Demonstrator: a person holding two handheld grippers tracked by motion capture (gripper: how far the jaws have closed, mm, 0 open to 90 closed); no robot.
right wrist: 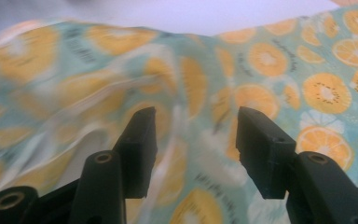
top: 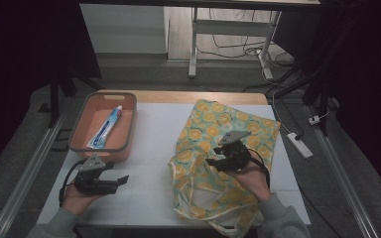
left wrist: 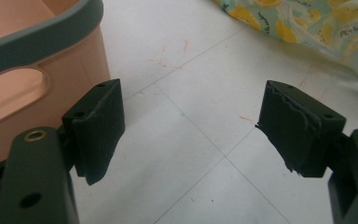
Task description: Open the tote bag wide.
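Note:
A cloth bag (top: 218,148) with an orange-slice print on pale green lies on the right half of the white table; its handles trail toward the front edge. My right gripper (top: 209,161) hovers over the bag's middle, open, with the printed fabric (right wrist: 270,70) under and between its jaws but not pinched. An orange basket (top: 124,141) stands at the back left with a blue and white toothpaste tube (top: 106,128) lying inside. My left gripper (top: 123,179) is held just in front of the basket, open and empty, above bare table; the basket's handle wall (left wrist: 37,70) is beside its left jaw.
The table (top: 154,134) is white with a wooden strip along its far edge. Behind it stand a desk frame (top: 228,34) and cables on the floor, with a power strip (top: 300,145) off the right edge. Bare table lies between basket and bag.

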